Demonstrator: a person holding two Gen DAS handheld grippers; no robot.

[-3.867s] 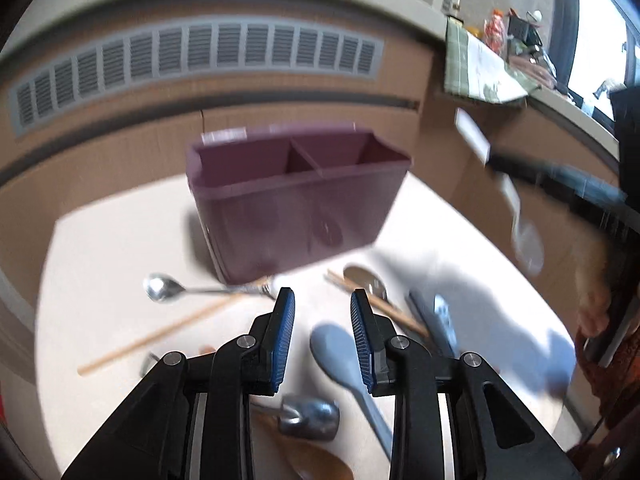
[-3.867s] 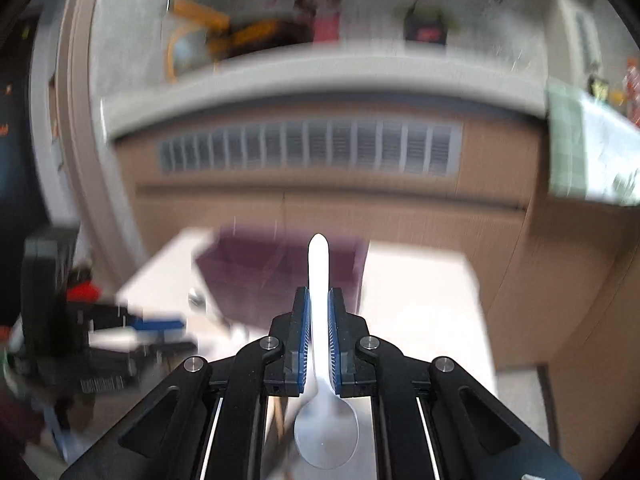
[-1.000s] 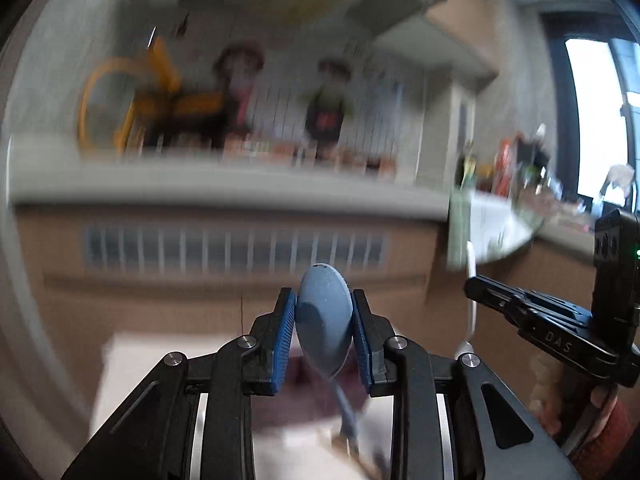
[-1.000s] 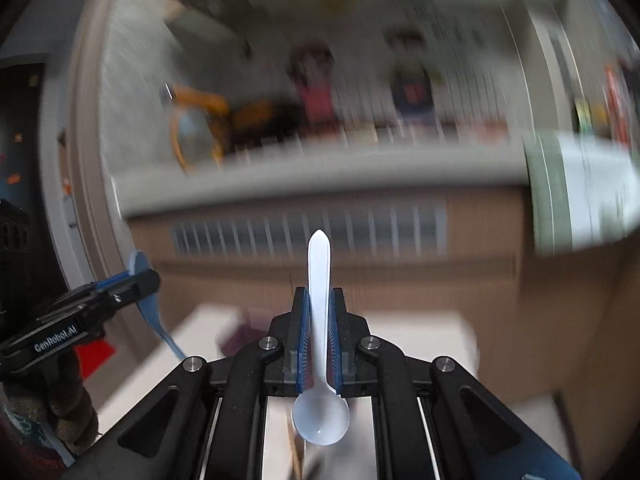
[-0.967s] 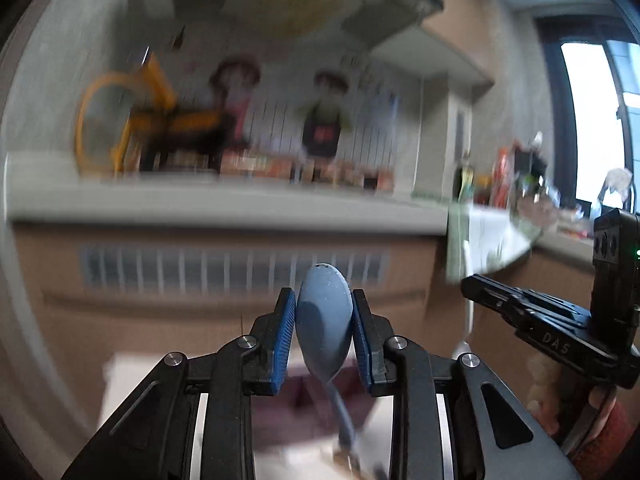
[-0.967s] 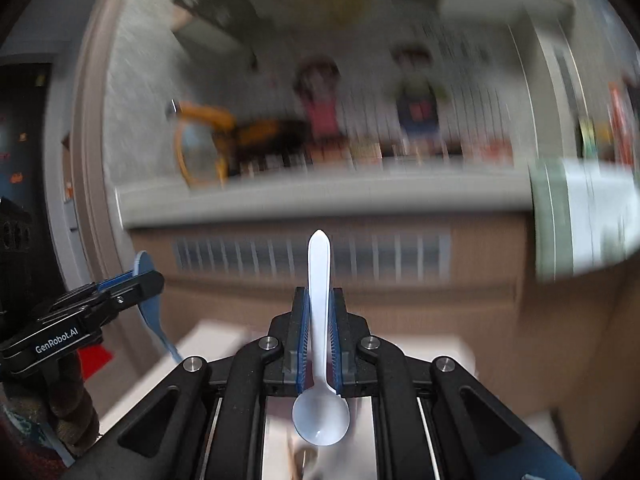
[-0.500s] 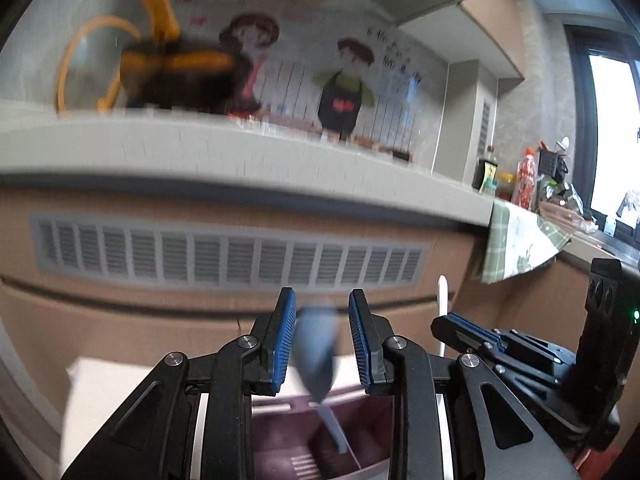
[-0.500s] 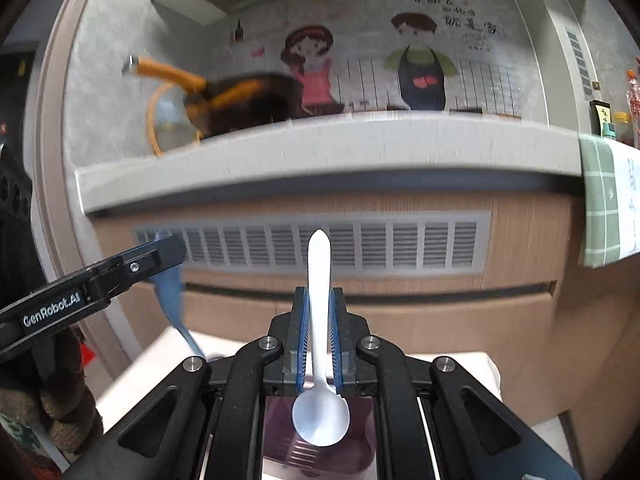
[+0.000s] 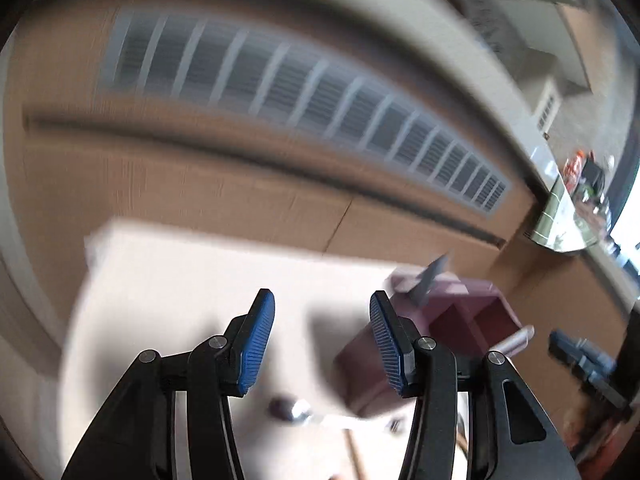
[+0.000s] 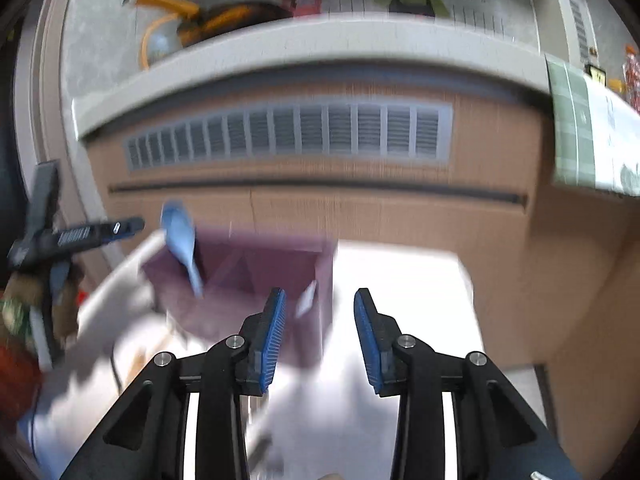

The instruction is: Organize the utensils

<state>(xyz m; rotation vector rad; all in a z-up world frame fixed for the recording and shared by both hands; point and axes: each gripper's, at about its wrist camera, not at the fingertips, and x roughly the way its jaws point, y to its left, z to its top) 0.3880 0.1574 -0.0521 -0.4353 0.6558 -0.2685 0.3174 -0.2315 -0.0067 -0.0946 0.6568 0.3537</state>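
In the left wrist view, the left gripper has its blue-padded jaws spread wide with nothing between them, over the pale table. A metal spoon bowl lies blurred on the table at about six o'clock from the jaw gap, just below it. The maroon utensil holder sits at about three o'clock from the jaws, partly hidden behind the right finger, with a grey-blue handle poking out of its near end.

In the right wrist view, the blue spoon stands bowl-up in the left compartment of the holder, at about ten o'clock from the right gripper. That gripper's jaws are also wide apart and empty. A small white utensil tip shows just beside its left finger, inside the holder's right end.
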